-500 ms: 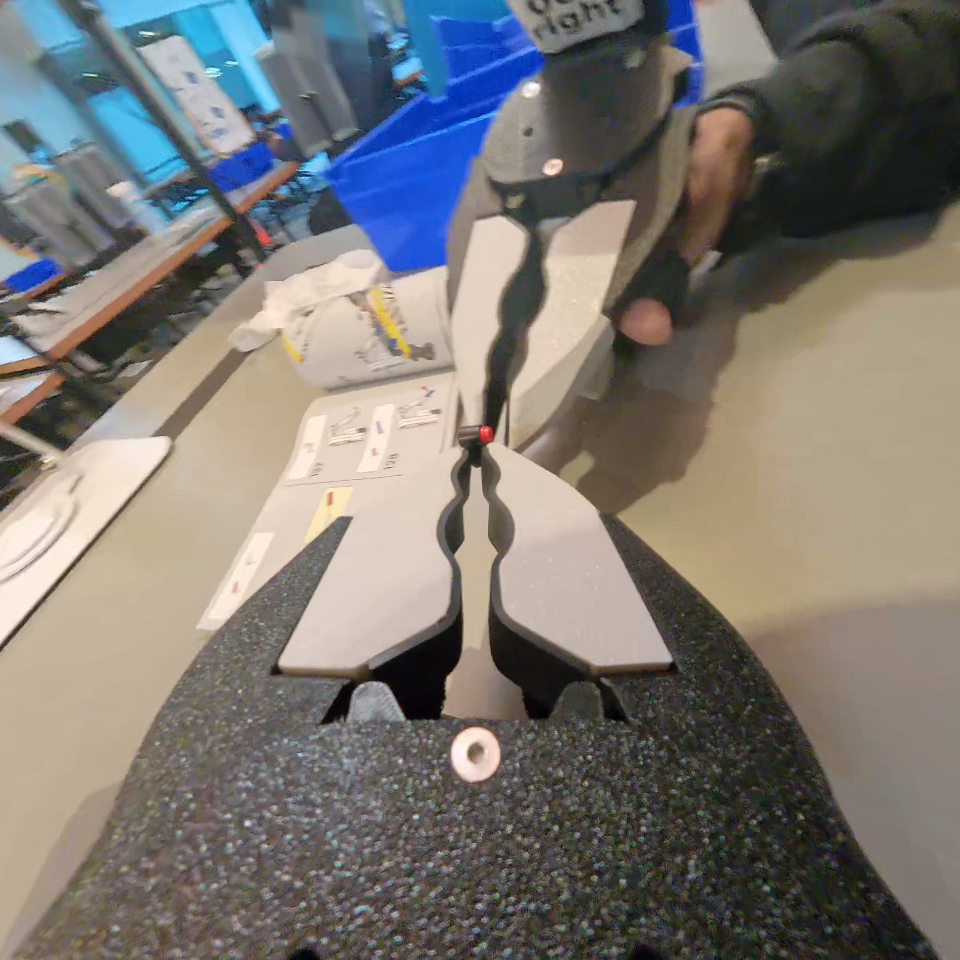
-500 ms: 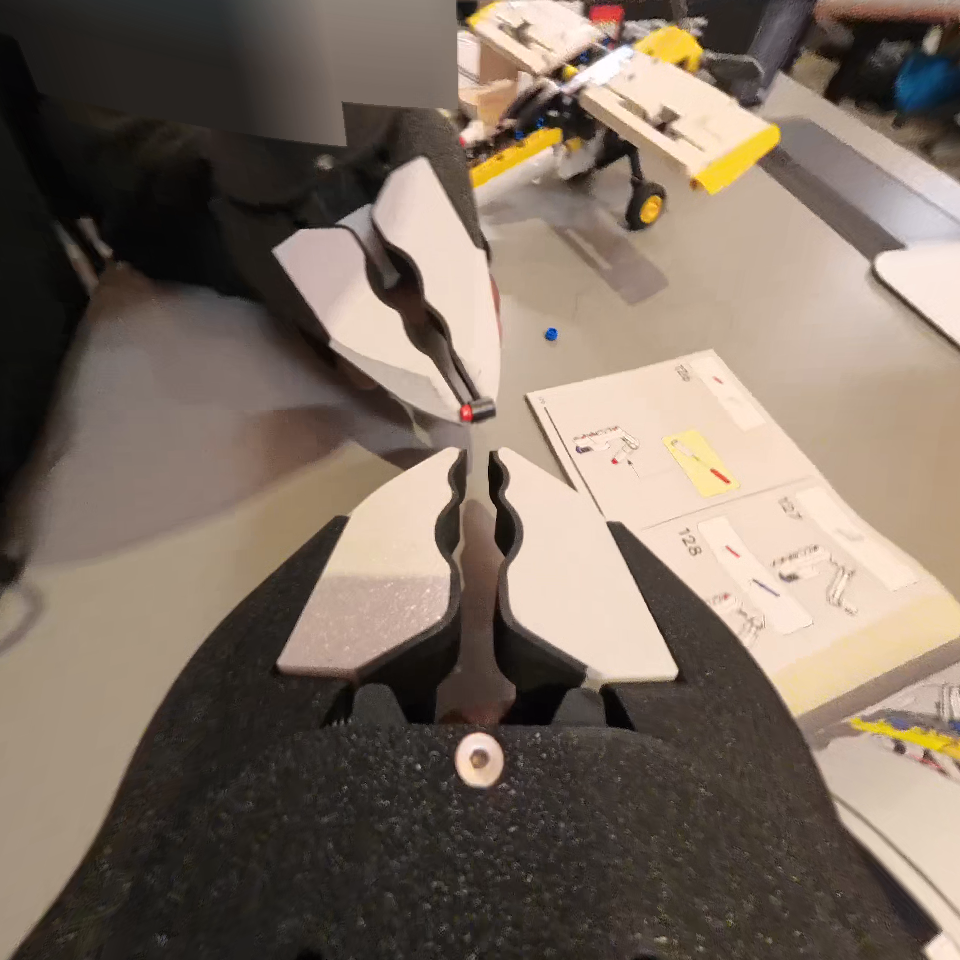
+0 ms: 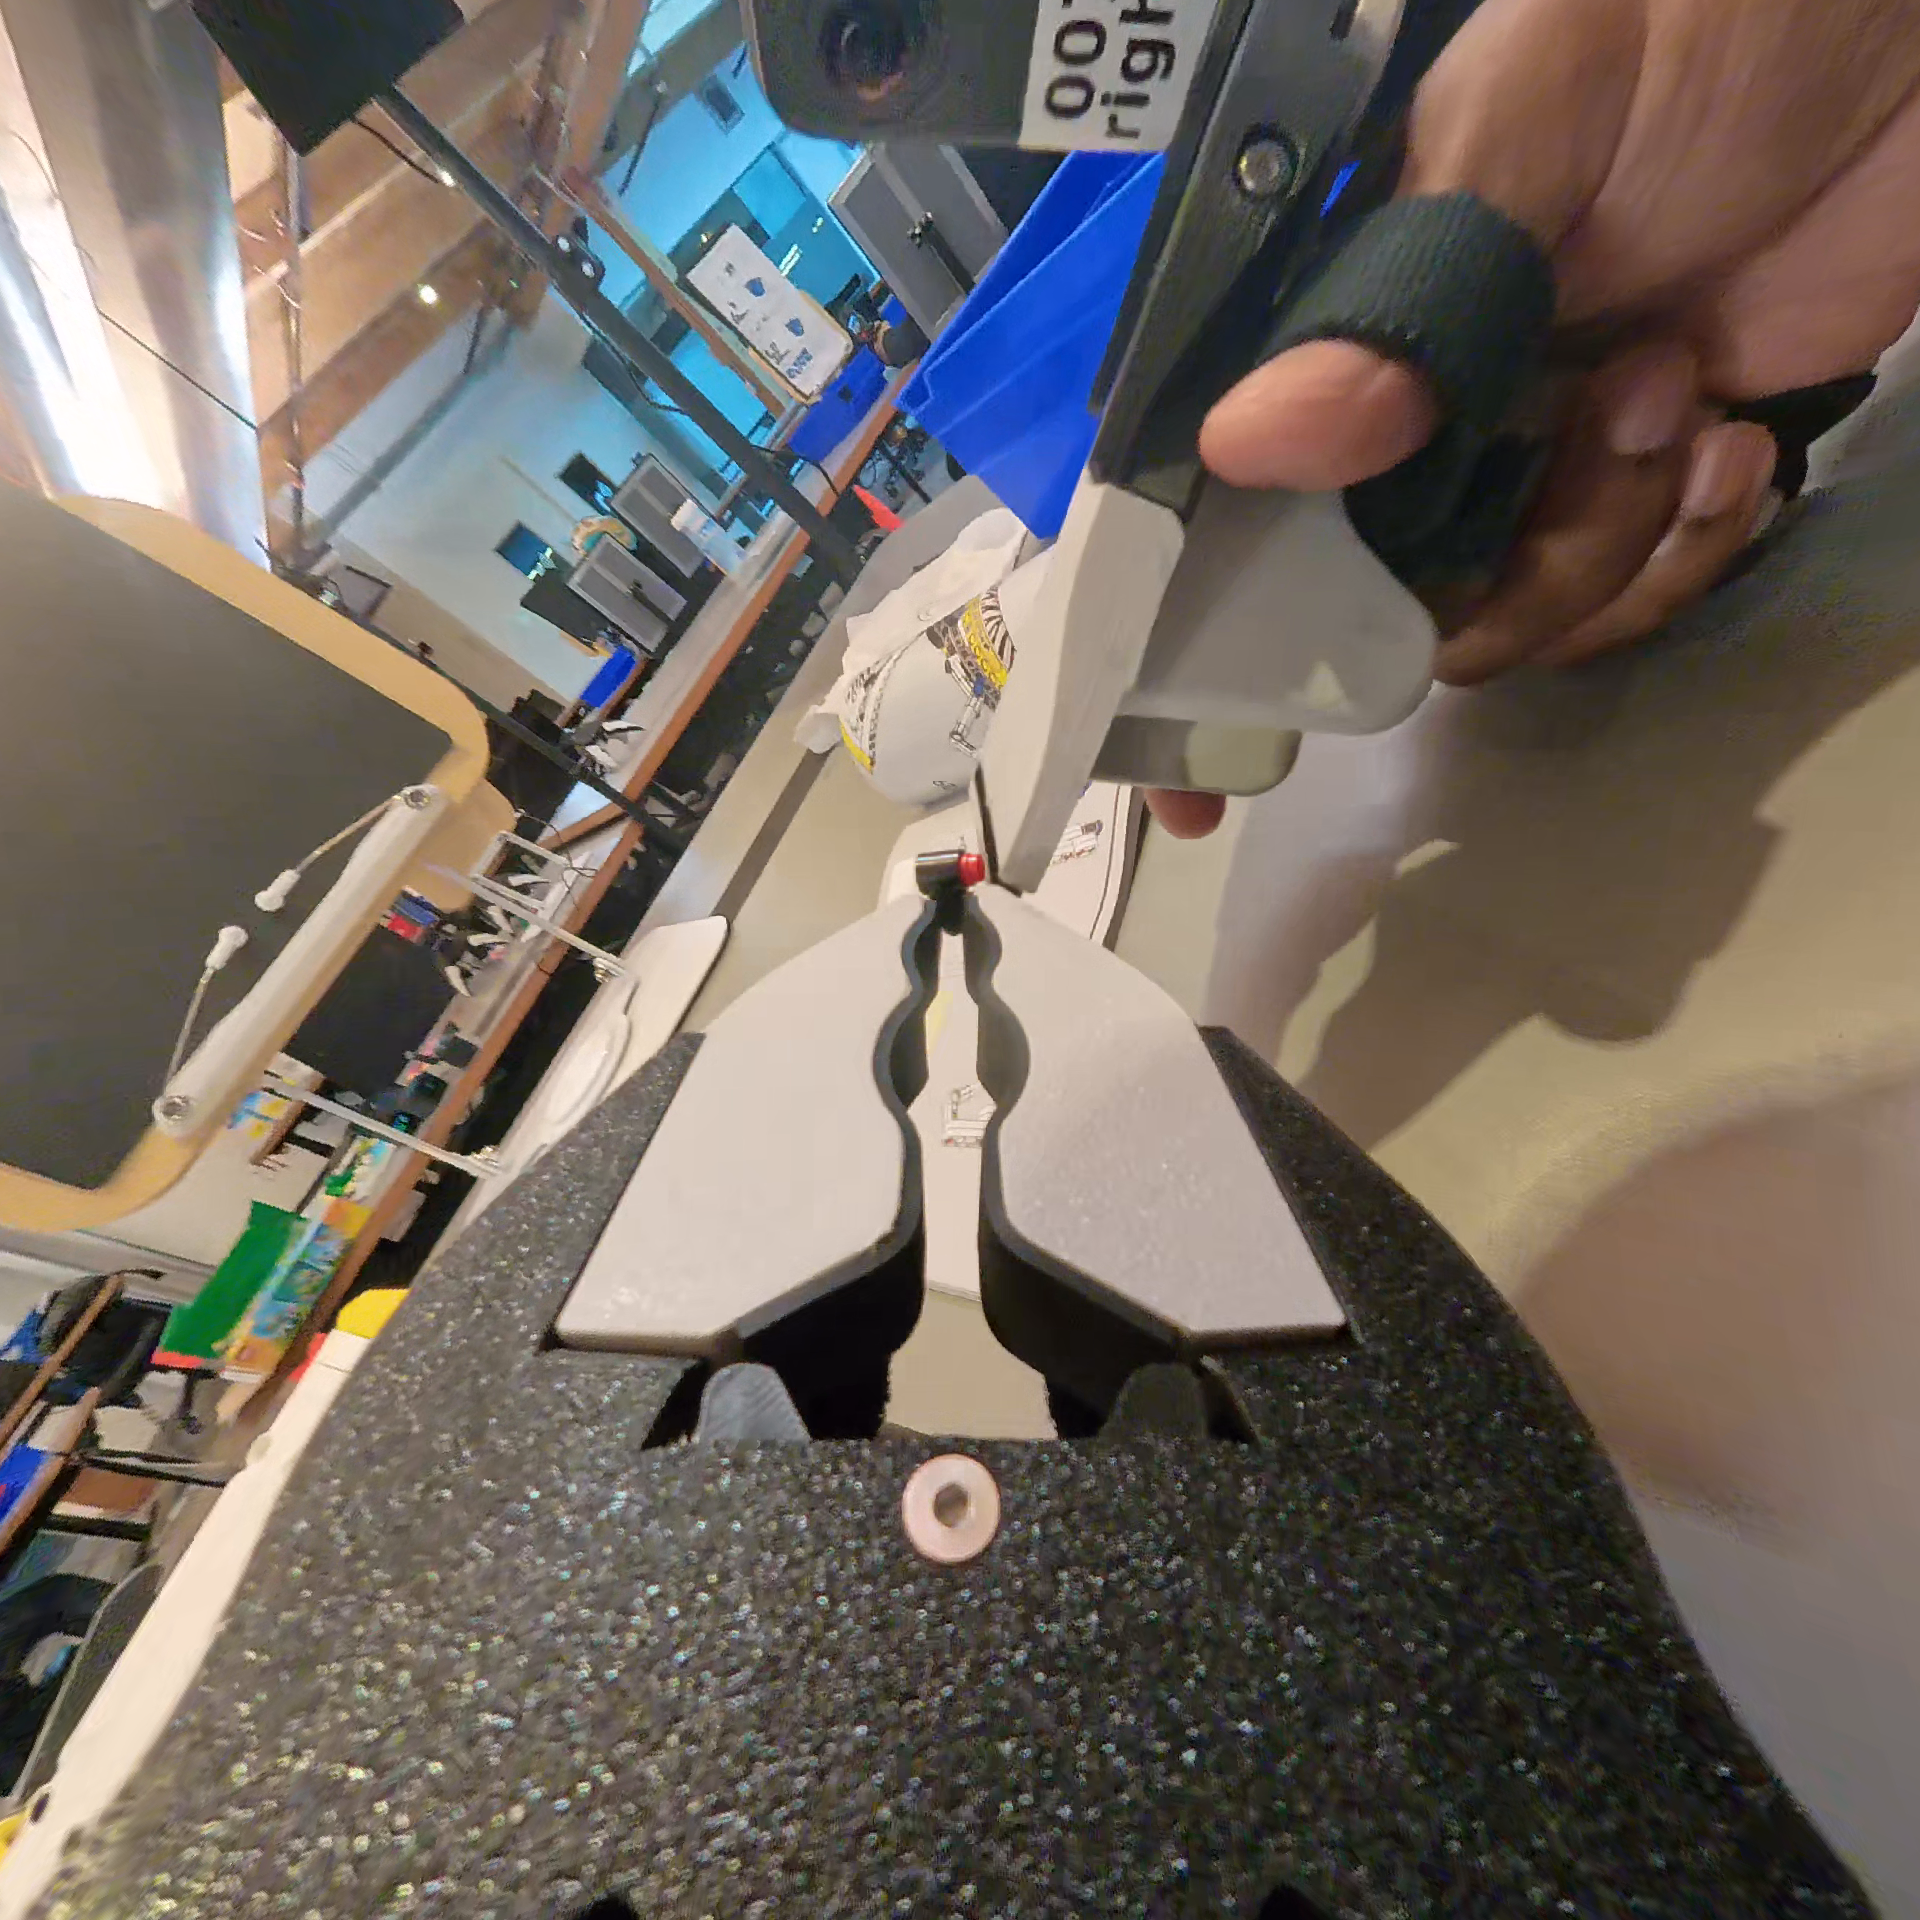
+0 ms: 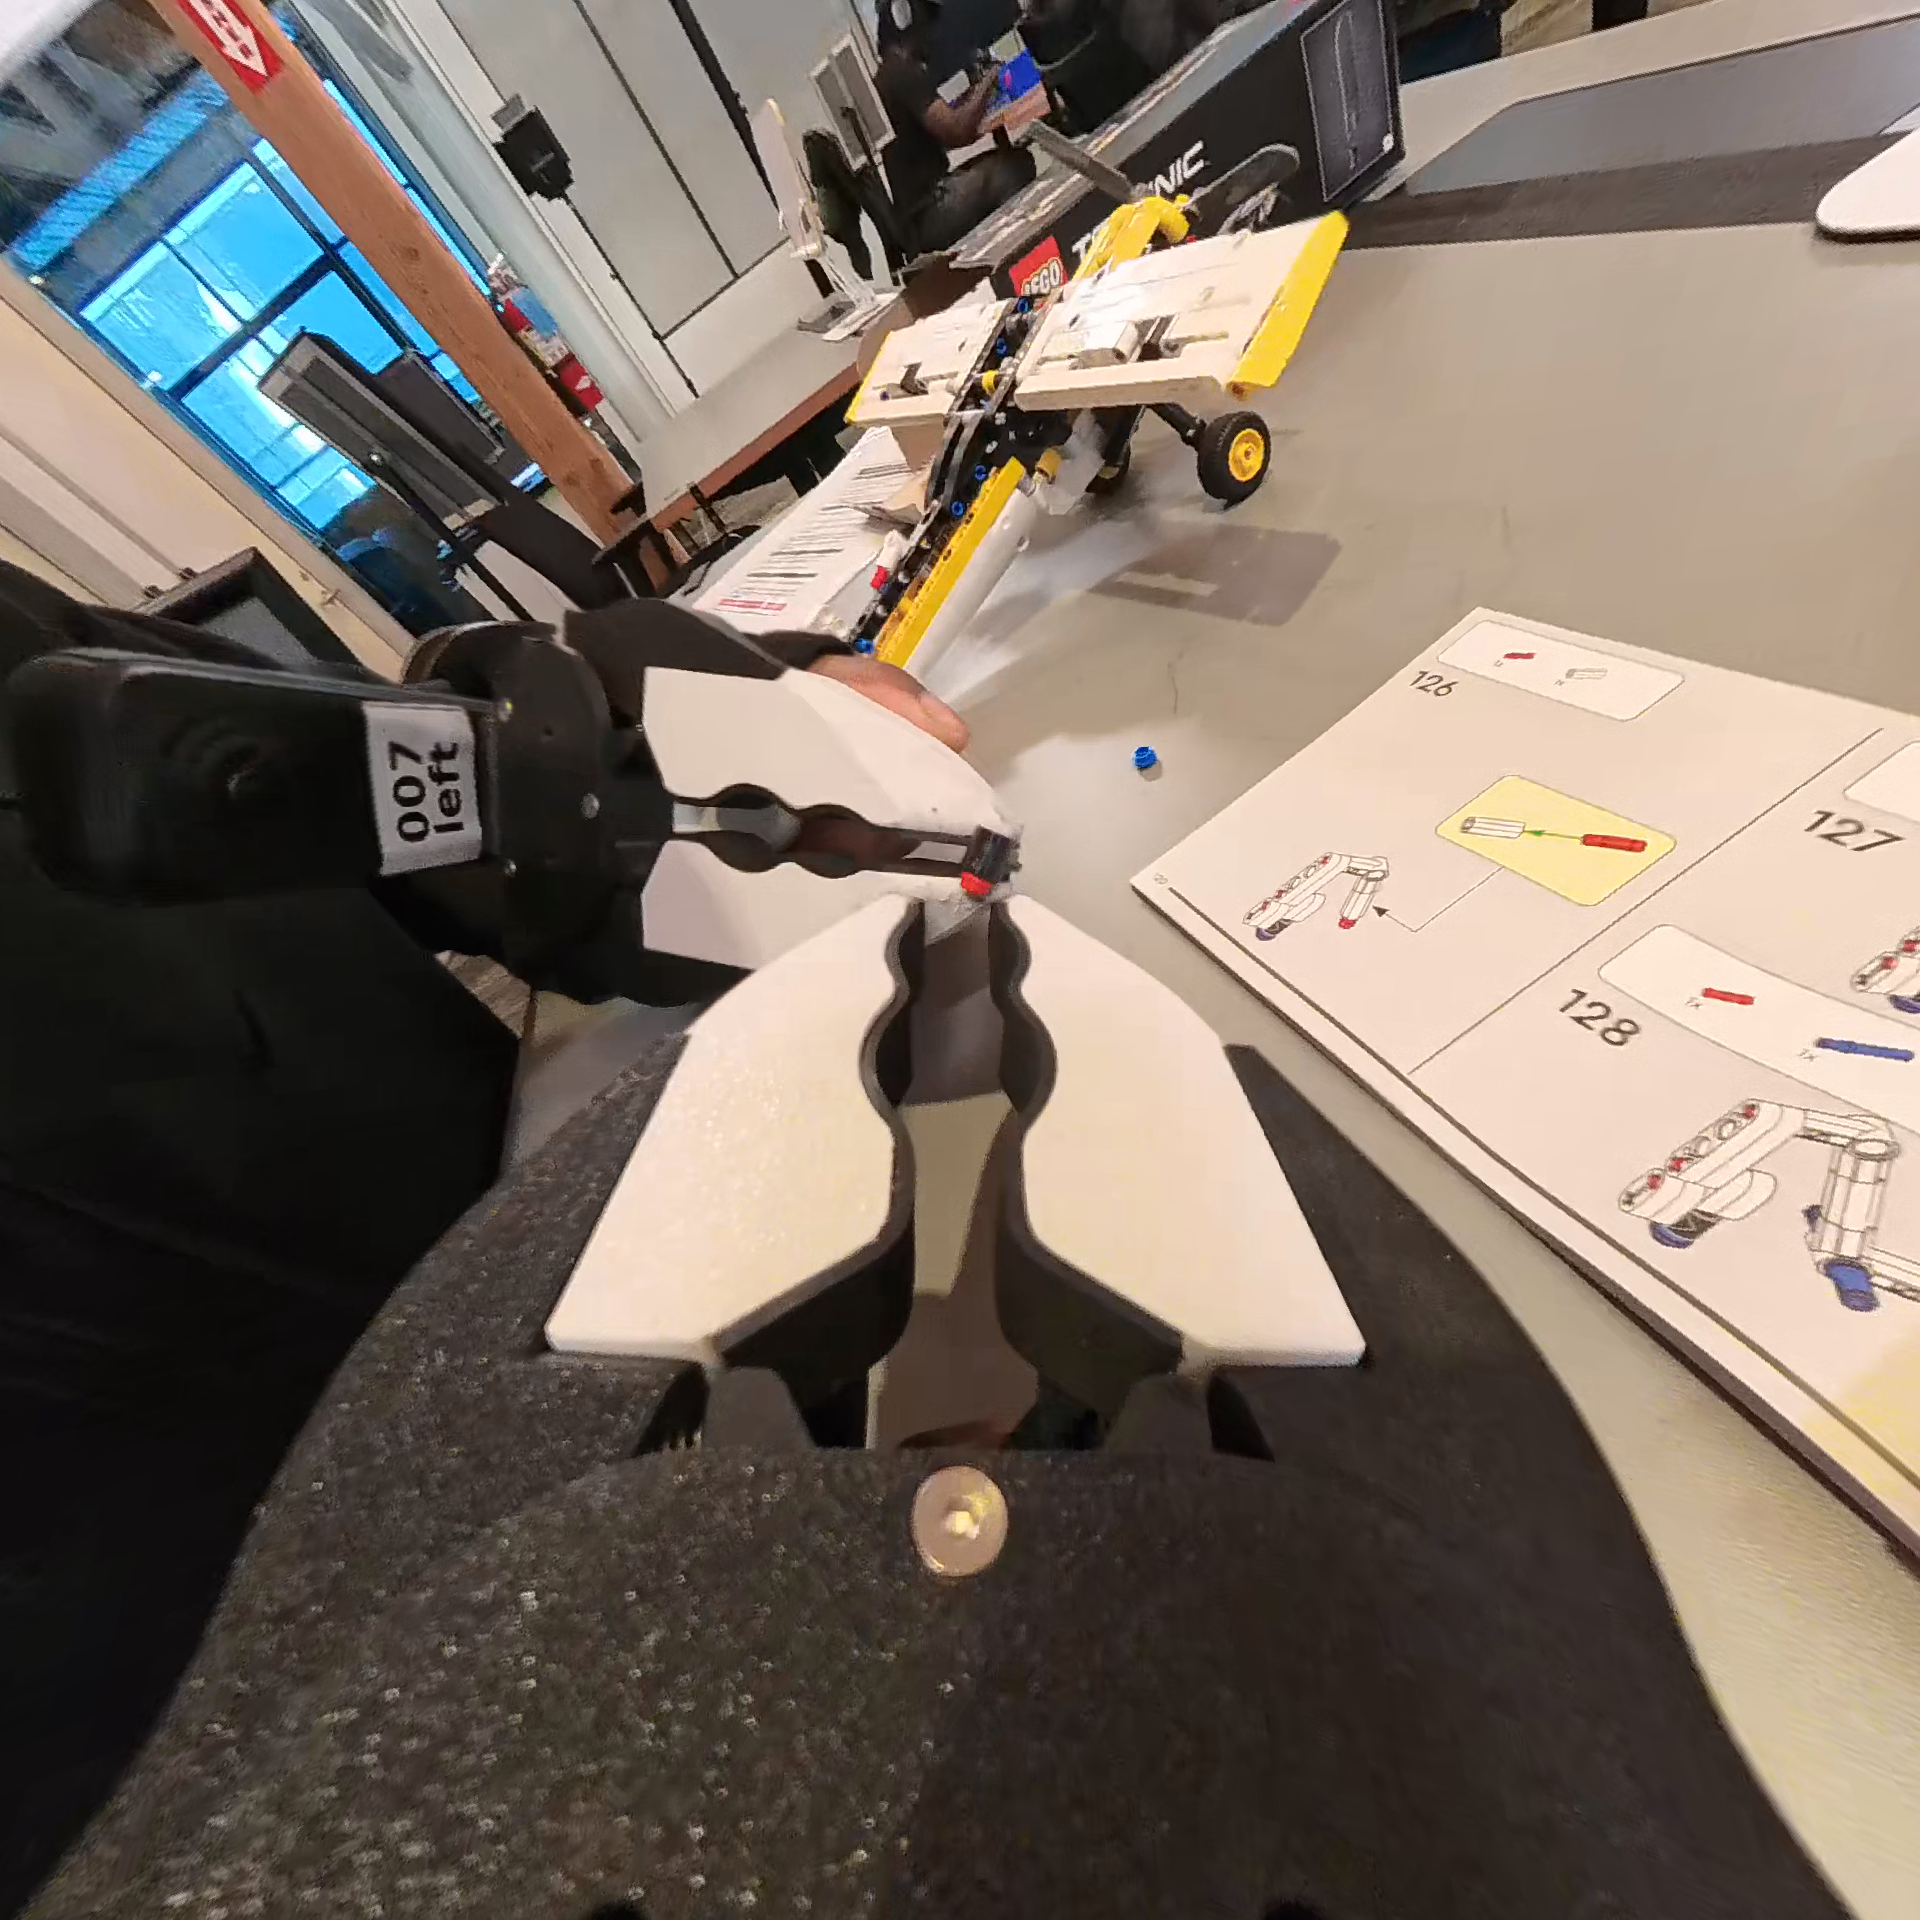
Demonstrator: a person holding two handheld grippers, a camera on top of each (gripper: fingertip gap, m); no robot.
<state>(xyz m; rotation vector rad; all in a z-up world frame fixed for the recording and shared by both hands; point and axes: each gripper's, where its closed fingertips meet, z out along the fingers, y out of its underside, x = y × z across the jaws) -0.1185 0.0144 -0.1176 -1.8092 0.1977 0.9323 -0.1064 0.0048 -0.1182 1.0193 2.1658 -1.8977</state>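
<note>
Your left tool pinches a small black plastic piece with red end; your right tool stands slightly open, bare, just beside it.

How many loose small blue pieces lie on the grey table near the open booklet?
1. A small blue piece lies alone on the table, between the toy plane and the open booklet. Others may be hidden behind the grippers.

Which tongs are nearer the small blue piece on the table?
Left. The left tongs sit just beside the blue piece; the right tongs are a little farther back.
</note>
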